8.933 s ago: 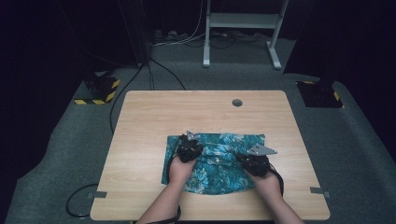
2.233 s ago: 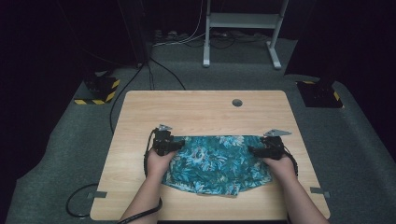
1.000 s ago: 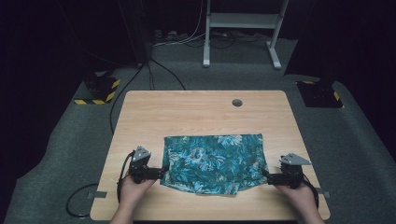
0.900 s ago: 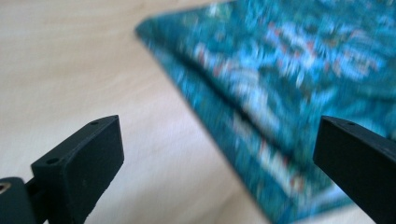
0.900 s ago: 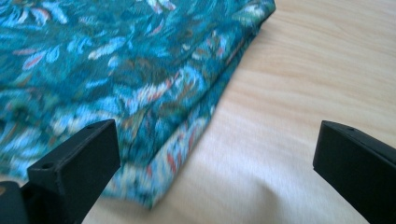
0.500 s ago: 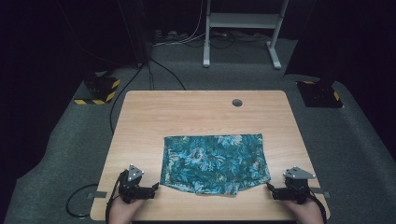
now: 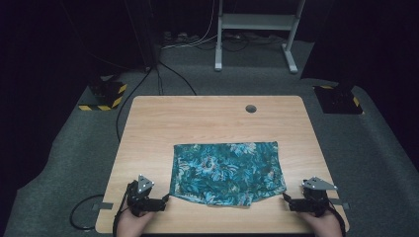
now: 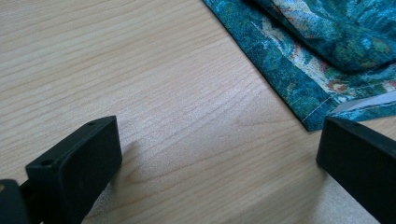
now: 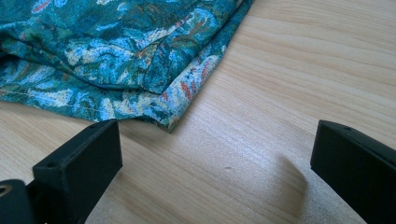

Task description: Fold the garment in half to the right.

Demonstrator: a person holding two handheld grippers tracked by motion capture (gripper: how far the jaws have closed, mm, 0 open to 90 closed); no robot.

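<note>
While the folded floral cloth point(image 7: 227, 173) lies between them (long axis left-right), the left gripper point(image 7: 159, 203) and right gripper point(image 7: 291, 203) are held wide apart-jawed, empty.

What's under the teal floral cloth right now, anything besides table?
The floral cloth lies flat and folded on the wooden table. At its near corners, lower layers of the same fabric peek out. Whatever lies beneath its middle is covered, though no bulge shows.

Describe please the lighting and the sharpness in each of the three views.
High view: table lit, surroundings dark, slightly soft. Left gripper view: bright wood, sharp grain, jaws casting soft shadows beside the patterned cloth. Right gripper view: even light, cloth print slightly blurred, soft shadows by both jaws.
</note>
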